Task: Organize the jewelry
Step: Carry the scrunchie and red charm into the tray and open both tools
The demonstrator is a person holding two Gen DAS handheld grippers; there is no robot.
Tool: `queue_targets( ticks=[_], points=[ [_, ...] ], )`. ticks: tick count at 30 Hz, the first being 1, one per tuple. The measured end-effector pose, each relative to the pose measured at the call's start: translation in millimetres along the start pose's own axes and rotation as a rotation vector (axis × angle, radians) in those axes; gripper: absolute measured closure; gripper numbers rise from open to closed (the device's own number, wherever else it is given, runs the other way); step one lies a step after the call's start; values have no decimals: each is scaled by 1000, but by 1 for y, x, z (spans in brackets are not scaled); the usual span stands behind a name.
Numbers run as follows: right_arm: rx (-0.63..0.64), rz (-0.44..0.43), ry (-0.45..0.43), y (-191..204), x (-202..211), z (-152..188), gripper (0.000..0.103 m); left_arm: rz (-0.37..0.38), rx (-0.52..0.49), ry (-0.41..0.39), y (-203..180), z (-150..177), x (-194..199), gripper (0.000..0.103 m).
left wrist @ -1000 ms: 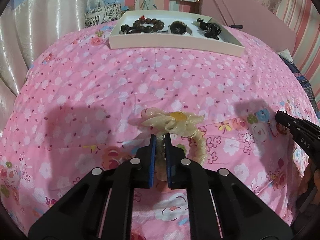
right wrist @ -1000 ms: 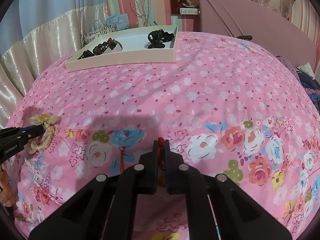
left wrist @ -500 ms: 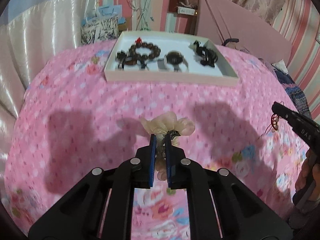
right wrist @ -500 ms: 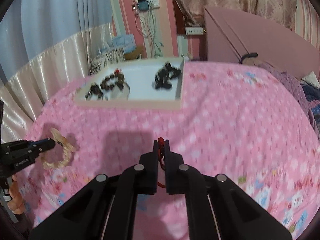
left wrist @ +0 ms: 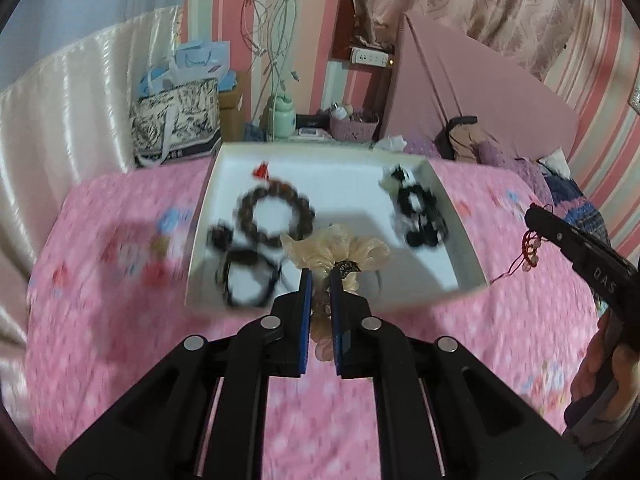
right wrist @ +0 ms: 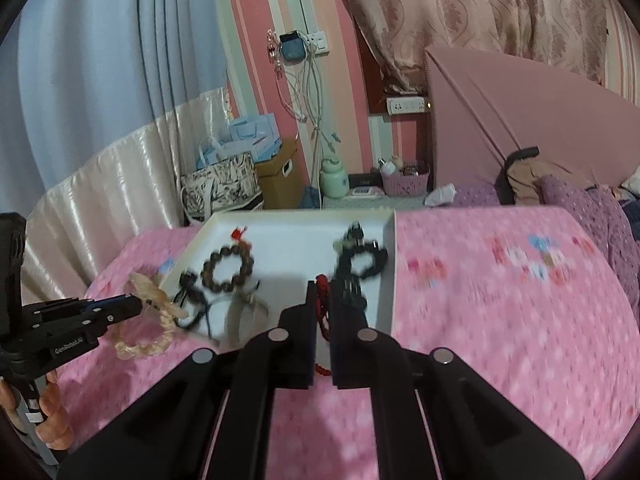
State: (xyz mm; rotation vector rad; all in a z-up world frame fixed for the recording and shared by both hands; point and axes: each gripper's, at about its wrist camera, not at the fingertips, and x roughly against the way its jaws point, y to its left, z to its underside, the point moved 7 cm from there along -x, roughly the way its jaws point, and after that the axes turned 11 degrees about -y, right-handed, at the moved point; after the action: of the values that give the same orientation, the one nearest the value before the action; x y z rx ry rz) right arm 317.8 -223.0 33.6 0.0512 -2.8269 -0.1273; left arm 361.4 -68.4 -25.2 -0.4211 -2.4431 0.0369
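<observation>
Here, in the left wrist view, we held the left gripper [left wrist: 320, 300] clamped on the cream scrunchie [left wrist: 336, 250], hanging over the white tray [left wrist: 456, 216]; lower before letting go. In the right wrist view, the right gripper [right wrist: 323, 308] pinched the red cord bracelet [right wrist: 322, 300] at the tray's near edge; set it in bare space.

likely bedroom: floral bedspread [left wrist: 120, 360], curtains [right wrist: 460, 12]

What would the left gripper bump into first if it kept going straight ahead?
Probably the white tray: the left gripper, shut on the cream scrunchie, points down at its near part beside the black cord bracelet. Blur makes depth uncertain.
</observation>
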Motion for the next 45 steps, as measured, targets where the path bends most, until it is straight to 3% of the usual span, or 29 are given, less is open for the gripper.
queue_targets(
  ticks=[12, 19, 31, 45],
  points=[
    [11, 56, 116, 5, -134, -16, 99, -17, -45, 79, -4, -57, -135, 96],
    [-3, 69, 221, 5, -199, -3, 99, -54, -6, 166, 20, -56, -198, 96],
    [-7, 81, 354, 8, -249, 20, 99, -129, -20, 216, 40, -43, -227, 95],
    [13, 105, 380, 2, -254, 25, 95, -163, -48, 206, 37, -46, -227, 92]
  ],
)
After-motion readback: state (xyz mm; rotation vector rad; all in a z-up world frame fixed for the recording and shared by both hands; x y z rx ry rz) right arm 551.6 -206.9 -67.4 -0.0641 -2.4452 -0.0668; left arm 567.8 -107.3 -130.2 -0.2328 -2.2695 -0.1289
